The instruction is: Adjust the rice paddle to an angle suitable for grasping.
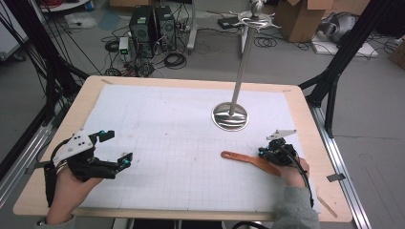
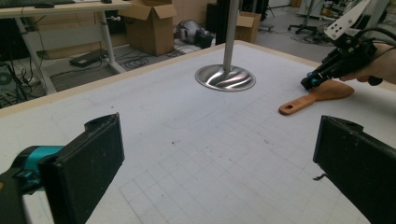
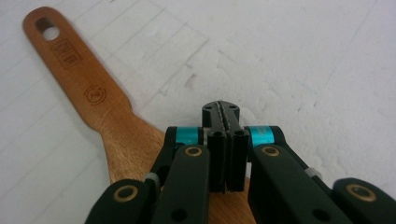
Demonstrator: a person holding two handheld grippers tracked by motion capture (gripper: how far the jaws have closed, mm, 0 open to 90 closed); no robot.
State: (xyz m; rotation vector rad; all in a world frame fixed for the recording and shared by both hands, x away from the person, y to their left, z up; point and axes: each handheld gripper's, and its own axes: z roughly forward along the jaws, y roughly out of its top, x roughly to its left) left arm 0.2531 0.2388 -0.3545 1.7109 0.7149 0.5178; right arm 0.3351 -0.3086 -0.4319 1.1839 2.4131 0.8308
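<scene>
A wooden spatula (image 1: 243,158) lies flat on the white grid mat at the right, its handle with the hanging hole pointing left. My right gripper (image 1: 261,151) is over the spatula's (image 3: 93,93) broad end, and its jaws are shut tight together with nothing between them (image 3: 221,109). In the left gripper view the right gripper (image 2: 308,84) has its tip low by the spatula (image 2: 308,98). My left gripper (image 1: 118,148) is near the table's left front and is open, both black pads (image 2: 84,163) wide apart over bare mat.
A metal hanger stand (image 1: 230,117) with a round base (image 2: 225,78) and a tall pole stands at the back right of the mat, with hooks at its top (image 1: 257,19). The wooden table edge (image 1: 305,109) frames the mat. Boxes, cables and computers lie on the floor beyond.
</scene>
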